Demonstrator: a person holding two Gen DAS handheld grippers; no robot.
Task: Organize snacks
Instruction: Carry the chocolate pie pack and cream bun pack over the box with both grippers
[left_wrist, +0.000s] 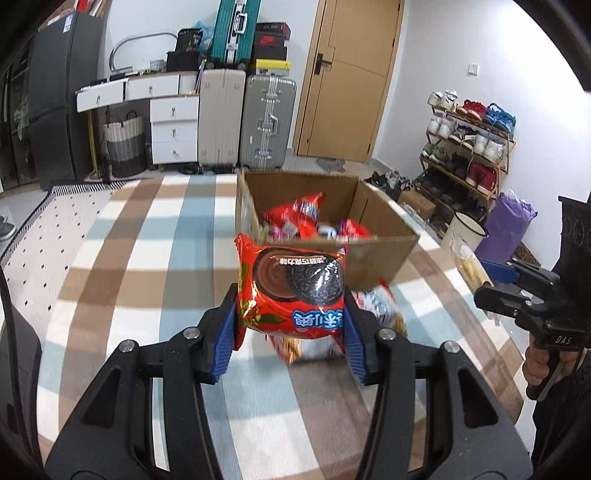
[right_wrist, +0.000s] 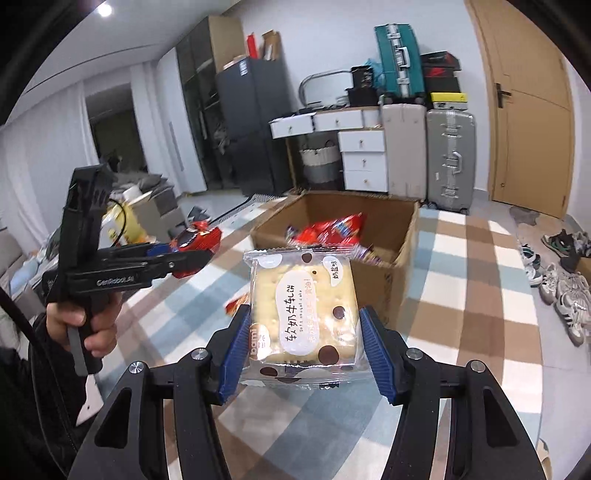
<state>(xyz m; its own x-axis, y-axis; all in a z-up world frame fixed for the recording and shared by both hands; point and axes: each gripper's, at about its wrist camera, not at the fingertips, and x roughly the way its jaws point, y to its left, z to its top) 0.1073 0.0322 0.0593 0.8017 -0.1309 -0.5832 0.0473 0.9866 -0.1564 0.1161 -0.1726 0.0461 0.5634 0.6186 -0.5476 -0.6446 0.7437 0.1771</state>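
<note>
We are gripping a cracker pack (right_wrist: 303, 317) in the right tongs (right_wrist: 301, 345) and a red cookie pack (left_wrist: 291, 291) in the left tongs (left_wrist: 291, 332), both just short of the box (left_wrist: 373, 254). We are mid-carry; next we judge each pack needs lifting over the box's near wall before the tongs let go.

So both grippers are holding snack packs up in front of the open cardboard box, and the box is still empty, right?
Not quite: the cardboard box is not empty. The left wrist view shows red snack packets inside. The rest holds: the left gripper grips the red cookie pack, and the right gripper grips the cracker pack.
</note>
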